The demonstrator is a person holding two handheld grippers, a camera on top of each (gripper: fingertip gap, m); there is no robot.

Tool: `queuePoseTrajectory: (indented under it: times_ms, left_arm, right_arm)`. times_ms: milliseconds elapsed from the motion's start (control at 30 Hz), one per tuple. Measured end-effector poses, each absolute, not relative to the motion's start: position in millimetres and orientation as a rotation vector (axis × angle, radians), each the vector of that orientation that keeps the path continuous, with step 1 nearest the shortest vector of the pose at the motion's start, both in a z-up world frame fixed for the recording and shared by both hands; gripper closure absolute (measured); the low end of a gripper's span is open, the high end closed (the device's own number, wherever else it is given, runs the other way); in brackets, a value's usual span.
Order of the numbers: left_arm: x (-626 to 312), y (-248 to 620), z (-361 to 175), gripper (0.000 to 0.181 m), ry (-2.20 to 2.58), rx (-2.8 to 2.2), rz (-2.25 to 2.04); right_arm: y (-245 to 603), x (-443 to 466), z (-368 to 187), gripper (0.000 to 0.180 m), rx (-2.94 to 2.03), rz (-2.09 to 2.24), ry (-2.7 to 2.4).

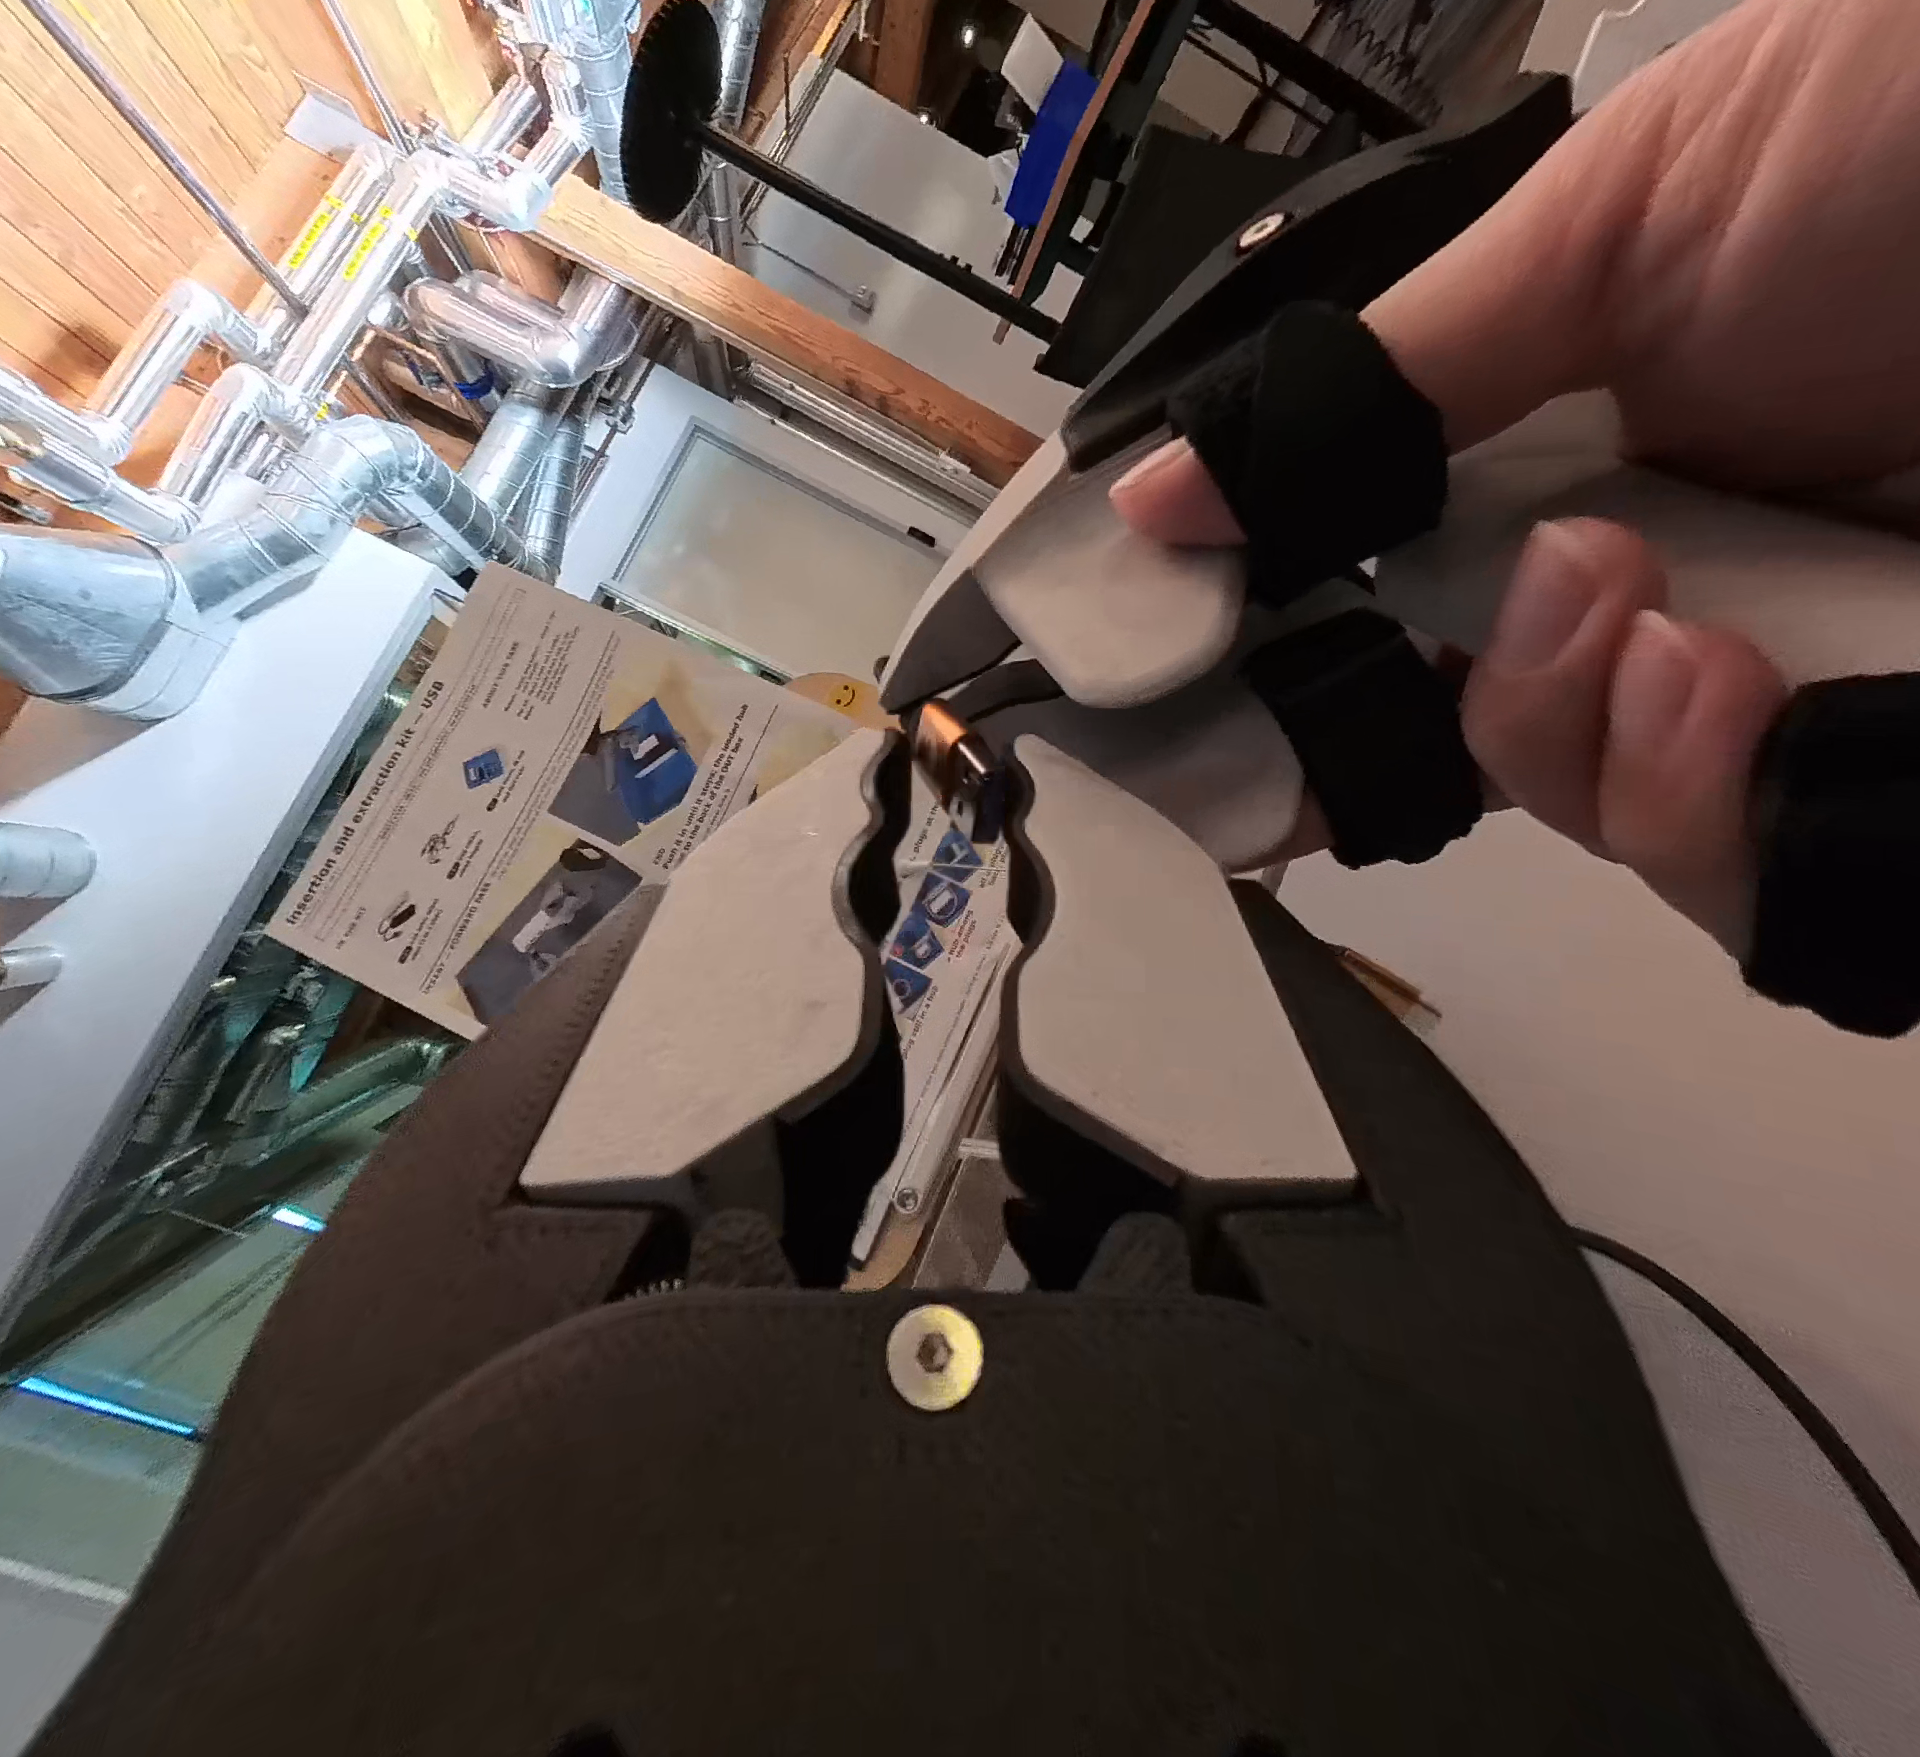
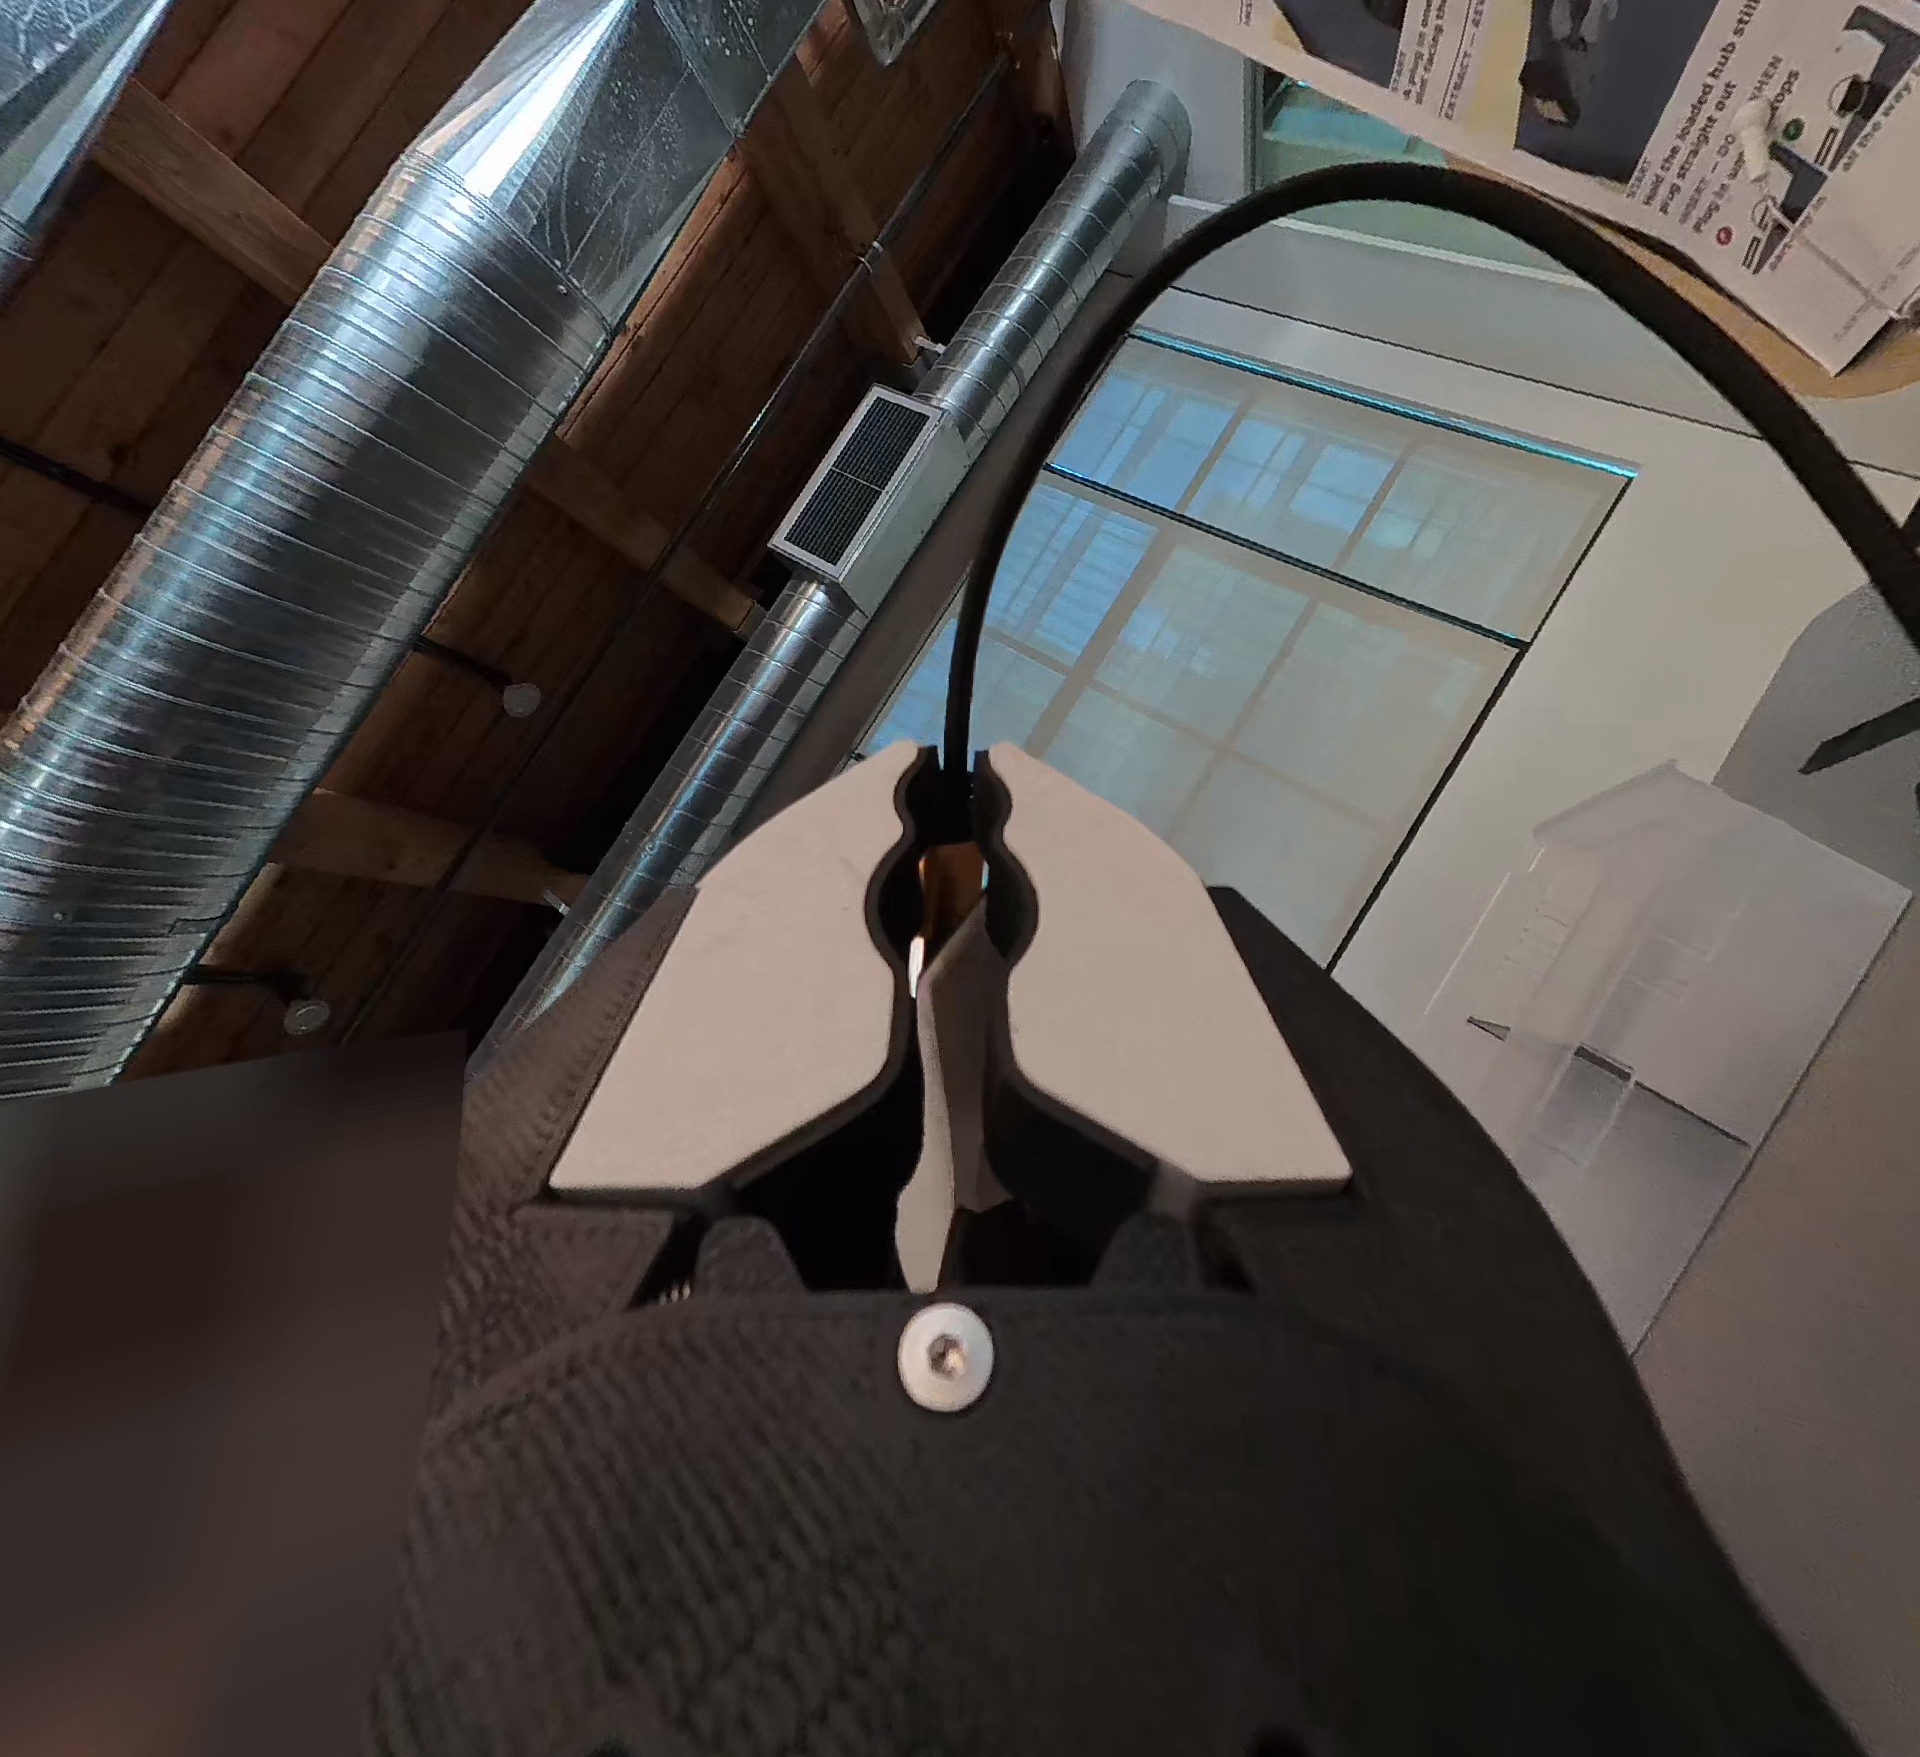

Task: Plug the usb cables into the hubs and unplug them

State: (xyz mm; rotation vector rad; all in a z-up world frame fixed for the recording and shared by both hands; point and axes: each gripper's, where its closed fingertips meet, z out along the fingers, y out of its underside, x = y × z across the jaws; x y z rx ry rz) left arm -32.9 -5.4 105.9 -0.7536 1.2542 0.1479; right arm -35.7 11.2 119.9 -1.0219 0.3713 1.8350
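While both tools meet at the plug: the right gripper [image 1: 896,701] is clamped on the USB plug [image 1: 951,765] at its copper end, with the black cable [image 2: 1039,419] arching away from its tips; the right wrist view shows the same pinch.
Left gripper [image 1: 953,751]: fingers nearly closed either side of the plug's dark, blue-tipped end. I cannot tell whether they press on it or only flank it.
Hub: none in either view (so the socket's place is unknown).
Doing it well: judging from this, keep the plug straight along the right fingers, let the cable hang slack, and settle one firm grip before the other lets go. A twist here could skew the plug.
Hand [image 1: 1662,460]: gloved, on the right tool, right of the plug.
Surface: a pale white surface [image 1: 1558,1136] below and right of the plug, with a dark lead across it.
Room: printed instruction sheet [image 1: 540,803] behind the plug; silver ducts [image 2: 312,564] and timber ceiling to its left; a gridded window [image 2: 1299,647] beyond.
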Motion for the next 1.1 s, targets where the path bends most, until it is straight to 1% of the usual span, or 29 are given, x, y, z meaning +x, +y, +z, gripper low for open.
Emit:
queuePoseTrajectory:
  times_ms: [100,267,367,433,467,533,600,667,700,800,867,933,1000,1067,1100]
  left_arm:
    - [-36.0,-4.0,109.4,0.174,1.233,-0.734,0.168]
    - [-40.6,-9.6,119.7,0.175,1.195,-0.771,0.063]
    - [-48.7,-9.1,128.1,0.175,1.173,-0.881,-0.143]
    - [-60.5,-4.3,138.1,0.175,1.129,-0.954,-0.294]
    - [-67.8,-0.9,142.8,0.175,1.110,-0.989,-0.364]
    - [-80.7,5.2,147.1,0.175,1.104,-1.075,-0.513]
    - [-87.9,2.1,144.7,0.175,1.160,-1.166,-0.710]
    - [-92.2,-9.4,143.4,0.175,1.226,-1.221,-0.931]
    - [-93.8,-15.7,144.0,0.175,1.249,-1.231,-1.029]
    - [-94.4,-32.7,146.1,0.175,1.300,-1.224,-1.240]
    - [-91.1,-46.2,145.5,0.175,1.341,-1.223,-1.384]
    - [-87.0,-56.0,146.0,0.175,1.353,-1.226,-1.539]
    - [-82.5,-54.9,142.5,0.175,1.336,-1.267,-1.640]
    - [-79.0,-43.7,135.3,0.175,1.295,-1.334,-1.652]
    - [-78.3,-39.8,132.7,0.175,1.279,-1.358,-1.666]
  right_arm:
    - [11.5,-37.4,117.1,0.174,-1.042,1.805,0.370]
    - [5.7,-41.6,124.7,0.174,-1.058,1.746,0.276]
    - [2.3,-46.1,130.9,0.173,-1.125,1.740,0.137]
    - [-1.1,-45.2,135.0,0.180,-1.162,1.683,0.033]
    - [-3.7,-46.2,135.8,0.180,-1.205,1.642,-0.025]
    - [-12.5,-48.5,143.6,0.180,-1.266,1.504,-0.168]
    - [-28.3,-47.7,163.0,0.180,-1.238,1.339,-0.358]
    - [-40.2,-42.3,173.9,0.180,-1.215,1.083,-0.573]
    - [-44.2,-37.5,175.9,0.178,-1.180,0.924,-0.684]
    - [-26.7,-5.8,163.7,0.162,-1.085,0.364,-0.821]
    - [-17.6,-1.0,144.4,0.163,-0.971,0.160,-0.932]
    - [-8.7,-13.0,119.7,0.163,-0.894,0.085,-1.026]
    - [-10.6,-38.4,103.9,0.159,-0.830,0.109,-1.105]
    - [-21.2,-53.6,120.5,0.141,-0.744,0.134,-1.045]
    - [-30.7,-58.1,130.9,0.140,-0.703,0.165,-1.025]
